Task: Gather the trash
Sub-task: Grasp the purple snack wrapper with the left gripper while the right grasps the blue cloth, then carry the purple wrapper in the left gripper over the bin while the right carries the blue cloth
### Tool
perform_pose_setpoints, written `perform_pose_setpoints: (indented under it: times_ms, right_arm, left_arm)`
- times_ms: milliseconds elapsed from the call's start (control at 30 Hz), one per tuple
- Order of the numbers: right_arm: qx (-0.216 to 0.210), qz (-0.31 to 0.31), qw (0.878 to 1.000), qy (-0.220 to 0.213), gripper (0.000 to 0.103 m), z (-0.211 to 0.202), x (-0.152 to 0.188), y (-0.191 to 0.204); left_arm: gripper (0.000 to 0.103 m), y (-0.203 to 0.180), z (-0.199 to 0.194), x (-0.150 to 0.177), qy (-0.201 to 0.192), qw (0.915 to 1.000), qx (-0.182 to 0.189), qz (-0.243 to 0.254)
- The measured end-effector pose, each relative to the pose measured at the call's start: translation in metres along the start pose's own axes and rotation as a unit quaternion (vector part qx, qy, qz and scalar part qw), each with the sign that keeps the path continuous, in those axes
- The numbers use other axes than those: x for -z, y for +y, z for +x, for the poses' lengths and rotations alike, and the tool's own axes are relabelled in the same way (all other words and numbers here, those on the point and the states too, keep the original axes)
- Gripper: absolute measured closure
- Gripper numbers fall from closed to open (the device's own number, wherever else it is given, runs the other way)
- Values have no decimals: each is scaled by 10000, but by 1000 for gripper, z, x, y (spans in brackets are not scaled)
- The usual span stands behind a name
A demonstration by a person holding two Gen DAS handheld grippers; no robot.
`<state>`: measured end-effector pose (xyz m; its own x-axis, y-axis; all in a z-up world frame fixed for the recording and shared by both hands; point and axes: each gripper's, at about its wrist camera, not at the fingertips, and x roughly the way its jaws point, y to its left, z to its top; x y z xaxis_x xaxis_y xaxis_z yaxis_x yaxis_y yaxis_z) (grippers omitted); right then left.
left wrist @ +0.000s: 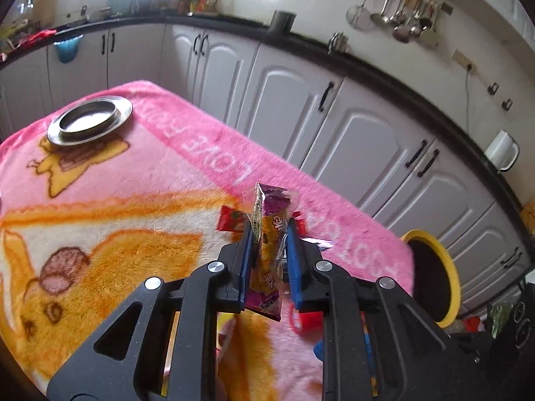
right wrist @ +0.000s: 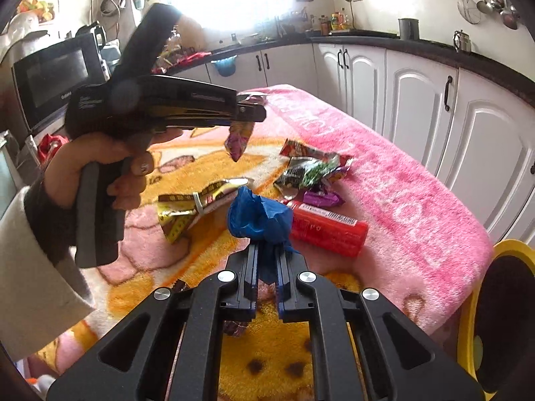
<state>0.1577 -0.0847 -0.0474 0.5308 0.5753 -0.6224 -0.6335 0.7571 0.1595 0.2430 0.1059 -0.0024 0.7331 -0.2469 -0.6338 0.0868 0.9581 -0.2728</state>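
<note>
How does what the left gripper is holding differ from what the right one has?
The left gripper holds a flat purple-and-yellow printed snack wrapper, standing upright. The right gripper holds a plain blue crumpled wad, bunched above its fingertips. Both are clamped and lifted off the pink blanket.

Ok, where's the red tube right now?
In the right wrist view, the red tube lies on the pink blanket, just right of the blue wad held by the right gripper.

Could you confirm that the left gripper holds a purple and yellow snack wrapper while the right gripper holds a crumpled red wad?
Not quite: the right wrist view shows the right gripper shut on a crumpled blue wad, not red. The left gripper does hold the purple and yellow snack wrapper.
</note>
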Motion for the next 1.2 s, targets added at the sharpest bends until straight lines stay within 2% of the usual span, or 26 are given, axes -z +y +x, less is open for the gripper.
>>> perform_pose_setpoints:
  times_ms: [367, 767, 1200]
  right_arm:
    - [324, 66, 9987, -377, 95, -46, -5, -19]
    - [751, 330, 9935, -790, 95, -95, -7, -56]
    - [1241, 623, 9852, -1004, 95, -130, 5, -88]
  left_arm:
    - [90, -40, -33, 8, -369, 9989, 148, 253]
    - [90, -82, -46, 18, -468, 9969, 394, 485]
    - [90, -128, -39, 31, -440, 9935, 630, 841]
